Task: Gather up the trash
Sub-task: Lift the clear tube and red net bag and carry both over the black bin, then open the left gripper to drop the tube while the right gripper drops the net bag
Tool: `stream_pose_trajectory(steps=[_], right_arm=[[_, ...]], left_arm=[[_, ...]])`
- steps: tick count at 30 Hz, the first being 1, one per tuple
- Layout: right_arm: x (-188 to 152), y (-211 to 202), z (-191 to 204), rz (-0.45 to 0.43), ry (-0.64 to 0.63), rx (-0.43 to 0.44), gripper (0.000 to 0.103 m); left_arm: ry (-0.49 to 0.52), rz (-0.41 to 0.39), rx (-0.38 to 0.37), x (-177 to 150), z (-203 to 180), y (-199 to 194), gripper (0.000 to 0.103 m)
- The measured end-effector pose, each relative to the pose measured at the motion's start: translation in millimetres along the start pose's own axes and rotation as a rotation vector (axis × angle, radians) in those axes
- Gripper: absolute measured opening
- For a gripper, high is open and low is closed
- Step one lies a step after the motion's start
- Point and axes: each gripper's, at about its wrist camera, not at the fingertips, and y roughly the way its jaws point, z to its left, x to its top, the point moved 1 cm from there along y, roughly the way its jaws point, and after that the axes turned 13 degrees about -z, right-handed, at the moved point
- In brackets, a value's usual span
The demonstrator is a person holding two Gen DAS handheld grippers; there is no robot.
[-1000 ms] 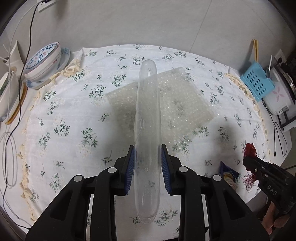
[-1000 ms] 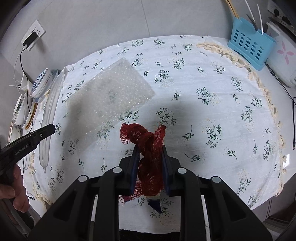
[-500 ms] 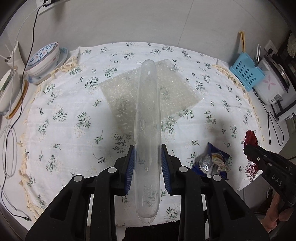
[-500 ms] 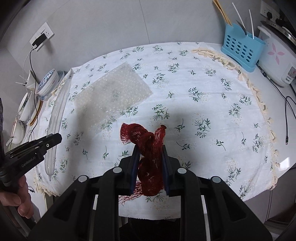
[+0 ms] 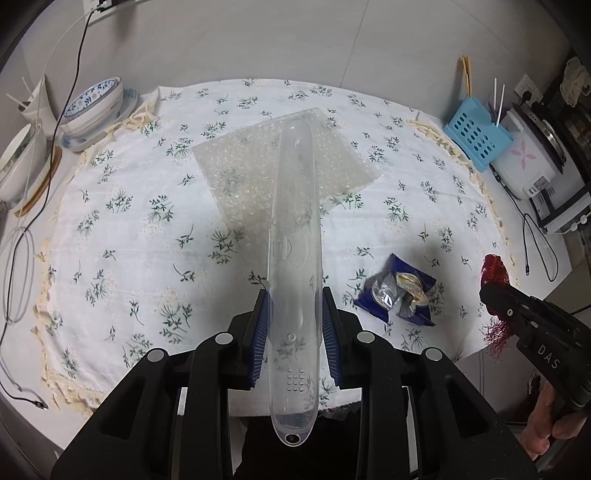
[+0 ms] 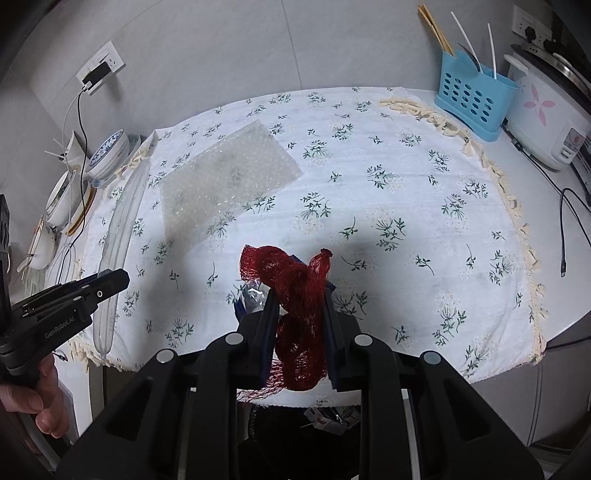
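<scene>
A white cloth with small green flowers (image 5: 140, 236) covers the bench (image 6: 554, 221), and its edge has a cream fringe. A grey wall stands behind the bench.

The left gripper (image 5: 293, 328) is clenched on a long clear plastic case (image 5: 295, 236), which sticks out in front of it above the cloth. The right gripper (image 6: 300, 325) is clenched on a bunch of red net (image 6: 295, 291) and holds it up near the front edge of the bench.

A sheet of bubble wrap (image 5: 251, 173) lies flat on the cloth, toward the back. A torn blue snack wrapper (image 5: 399, 295) lies on the cloth near the front, just beside the right gripper.

At the left end of the bench, off the cloth, there is a stack of blue and white bowls (image 5: 94, 107). More dishes sit next to them. A black cable (image 5: 74, 74) runs up to a wall socket (image 6: 99, 70).

At the right end stands a blue holder with holes (image 6: 472, 94), with chopsticks (image 6: 436, 27) in it. Next to it is a white rice cooker (image 6: 543, 114) with a pink flower on it.
</scene>
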Motion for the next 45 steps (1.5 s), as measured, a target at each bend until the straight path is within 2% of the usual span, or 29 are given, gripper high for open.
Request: stream_pose_trajectory(steps=[24, 37, 45], right_arm=[[-57, -48, -8, 0.008, -0.052, 0.048, 0.021], [-104, -68, -17, 0.045, -0.069, 0.059, 0.021], [-134, -69, -23, 0.080, -0.084, 0.068, 0.021]], left_arm=[[-0.042, -0.011, 0.013, -68, -28, -52, 0.027], [-0.050, 0.015, -0.006, -114, -43, -64, 0.027], [-0.064, 0.041, 0.007, -147, -48, -67, 0.027]])
